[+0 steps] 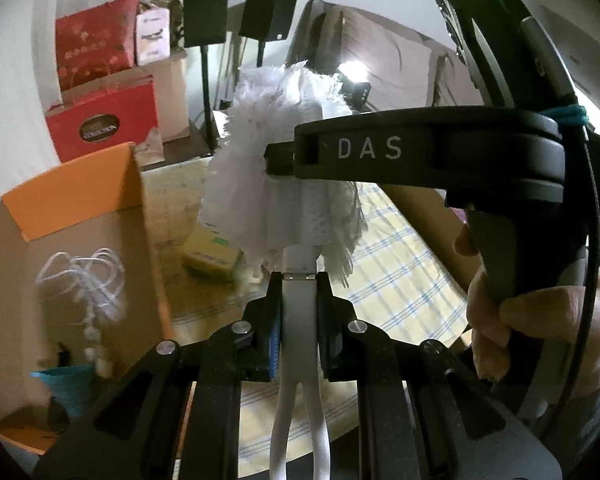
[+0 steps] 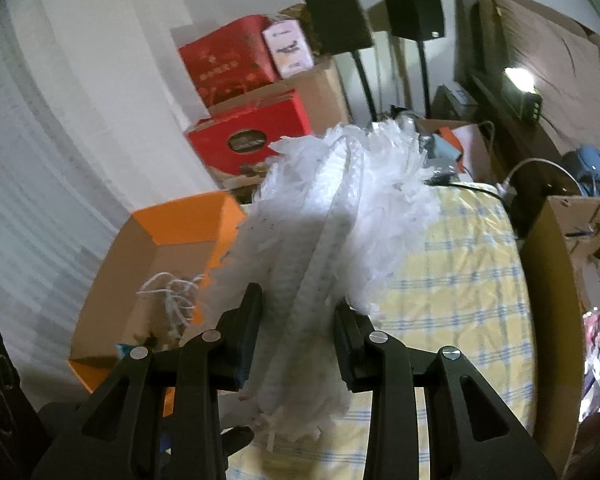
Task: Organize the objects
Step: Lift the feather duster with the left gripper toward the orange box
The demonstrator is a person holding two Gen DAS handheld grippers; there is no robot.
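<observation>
Clearly my left gripper [image 1: 299,320] is clamped on the duster's [image 1: 284,168] stiff white handle at lower centre, while my right gripper [image 2: 298,336] squeezes its fluffy head mid-frame, above the checked bedcover [image 2: 460,288]. It looks light and floppy; the handle seems the surer hold, since soft fringe may slip.

dim room | lamp [image 2: 520,76] glares at back | fisheye edges dark | slight blur
</observation>
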